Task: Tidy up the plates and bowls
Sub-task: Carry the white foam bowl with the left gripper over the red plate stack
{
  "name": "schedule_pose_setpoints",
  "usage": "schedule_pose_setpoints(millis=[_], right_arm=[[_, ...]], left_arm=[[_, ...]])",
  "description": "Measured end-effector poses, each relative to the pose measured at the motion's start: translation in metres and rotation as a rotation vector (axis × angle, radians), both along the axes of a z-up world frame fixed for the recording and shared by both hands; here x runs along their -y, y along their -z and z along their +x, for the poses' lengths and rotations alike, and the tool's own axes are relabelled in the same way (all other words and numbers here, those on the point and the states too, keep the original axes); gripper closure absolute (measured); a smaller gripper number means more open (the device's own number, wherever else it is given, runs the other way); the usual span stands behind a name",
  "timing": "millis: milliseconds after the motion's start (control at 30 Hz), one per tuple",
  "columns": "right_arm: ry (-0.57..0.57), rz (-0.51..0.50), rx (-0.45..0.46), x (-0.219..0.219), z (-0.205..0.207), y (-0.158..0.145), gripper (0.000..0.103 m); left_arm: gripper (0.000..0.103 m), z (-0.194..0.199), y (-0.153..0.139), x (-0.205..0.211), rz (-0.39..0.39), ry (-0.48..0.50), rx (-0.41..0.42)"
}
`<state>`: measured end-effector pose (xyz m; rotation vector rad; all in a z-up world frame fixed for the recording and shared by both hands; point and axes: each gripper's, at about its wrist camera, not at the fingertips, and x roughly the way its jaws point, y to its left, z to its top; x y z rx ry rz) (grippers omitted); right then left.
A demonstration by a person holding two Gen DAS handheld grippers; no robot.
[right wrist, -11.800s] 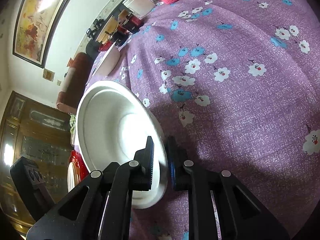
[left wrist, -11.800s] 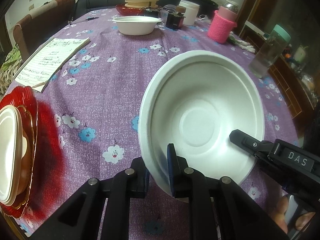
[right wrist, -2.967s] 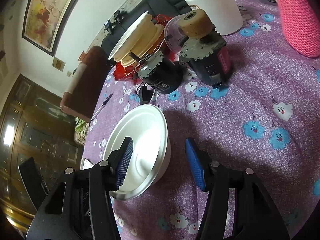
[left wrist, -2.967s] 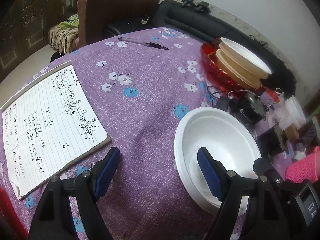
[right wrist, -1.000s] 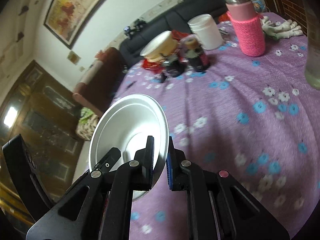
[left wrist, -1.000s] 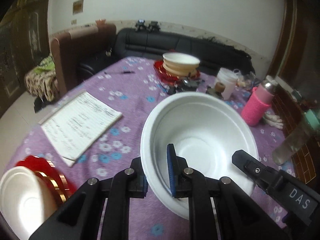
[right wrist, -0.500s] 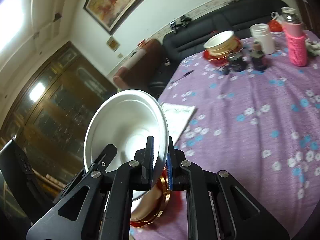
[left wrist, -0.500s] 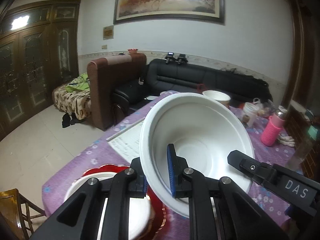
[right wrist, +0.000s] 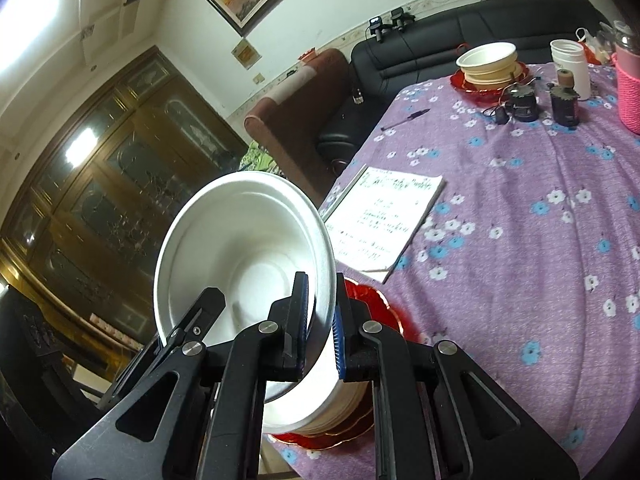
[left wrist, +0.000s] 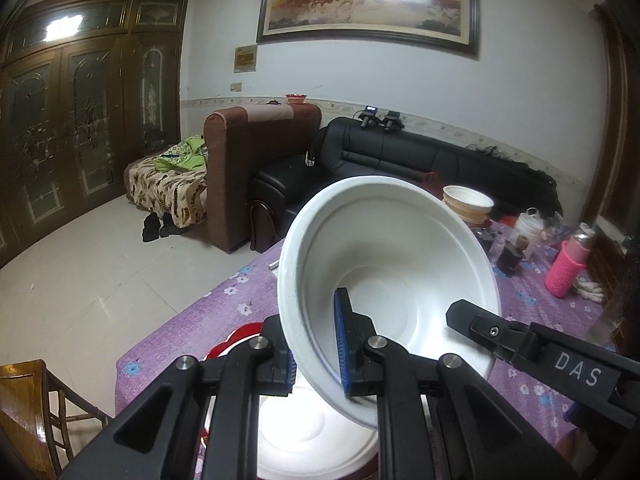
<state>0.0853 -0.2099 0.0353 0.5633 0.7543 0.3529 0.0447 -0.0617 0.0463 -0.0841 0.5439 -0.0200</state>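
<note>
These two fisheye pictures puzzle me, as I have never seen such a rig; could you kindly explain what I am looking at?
No robot is here: a person holds a two-finger clamp in each hand, and each clamp carries a camera looking forward along its fingers. One picture comes from the left gripper, the other from the right gripper. Both are shut on the rim of one white bowl, at opposite sides, so each camera also sees the other clamp across the bowl. The bowl hangs tilted above a stack of white bowls on a red plate at the near corner of the table with the purple flowered cloth. Also on the cloth are a written notebook, a pen, a second stack of bowls, a white jar and a pink-sleeved bottle.
</note>
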Motion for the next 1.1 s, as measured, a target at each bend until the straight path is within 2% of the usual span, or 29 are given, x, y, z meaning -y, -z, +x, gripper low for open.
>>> schedule_pose_setpoints(millis=[800,1100], right_arm=[[-0.038,-0.044,-0.06,-0.03,0.004,0.026,0.092],[-0.046,-0.065,-0.106,-0.036,0.009,0.046,0.092]], left_arm=[[0.089,0.001,0.02,-0.019,-0.007,-0.024,-0.05],[0.087,0.007,0.038,-0.029,-0.017,-0.012,-0.12]])
